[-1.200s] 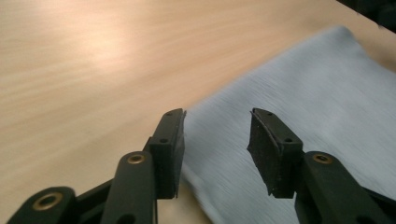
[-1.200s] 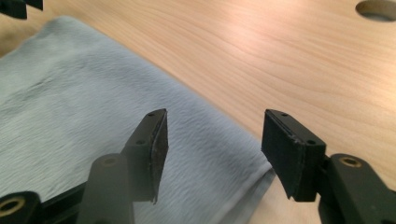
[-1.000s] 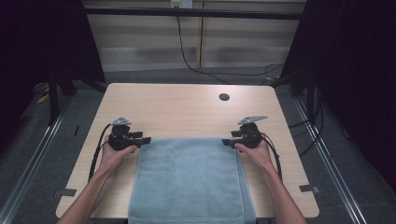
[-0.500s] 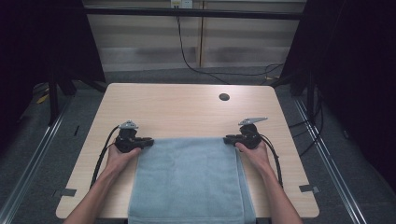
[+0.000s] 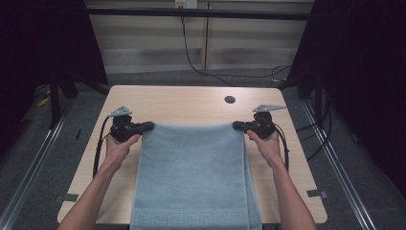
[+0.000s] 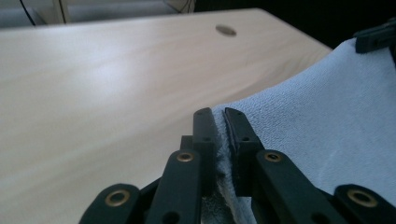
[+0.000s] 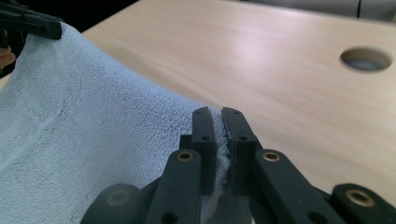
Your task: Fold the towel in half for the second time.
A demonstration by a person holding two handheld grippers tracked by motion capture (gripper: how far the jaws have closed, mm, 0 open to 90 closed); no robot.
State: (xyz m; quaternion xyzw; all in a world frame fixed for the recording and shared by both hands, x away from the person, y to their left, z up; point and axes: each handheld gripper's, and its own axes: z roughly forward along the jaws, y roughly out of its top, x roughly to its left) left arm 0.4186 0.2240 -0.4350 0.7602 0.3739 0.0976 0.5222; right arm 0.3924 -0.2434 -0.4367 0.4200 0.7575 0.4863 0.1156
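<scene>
The pale blue towel (image 5: 194,177) lies spread down the middle of the desk (image 5: 191,103), its near hem with a woven key pattern reaching the desk's near edge, and its far edge lifted off the wood and stretched between the two tongs. The left tongs (image 5: 147,126) pinch the towel's far left corner: in the left gripper view (image 6: 219,122) the jaws have just been closing and now stand pressed together on a fold of terry cloth. The right tongs (image 5: 238,125) pinch the far right corner in the same way; in the right gripper view (image 7: 215,120) the jaws have just been closing too, with cloth squeezed between them. Each hand grips its tool just beside the towel's side edges. A small round hole (image 5: 230,99) sits in the desk near its far right corner, well apart from the towel.
</scene>
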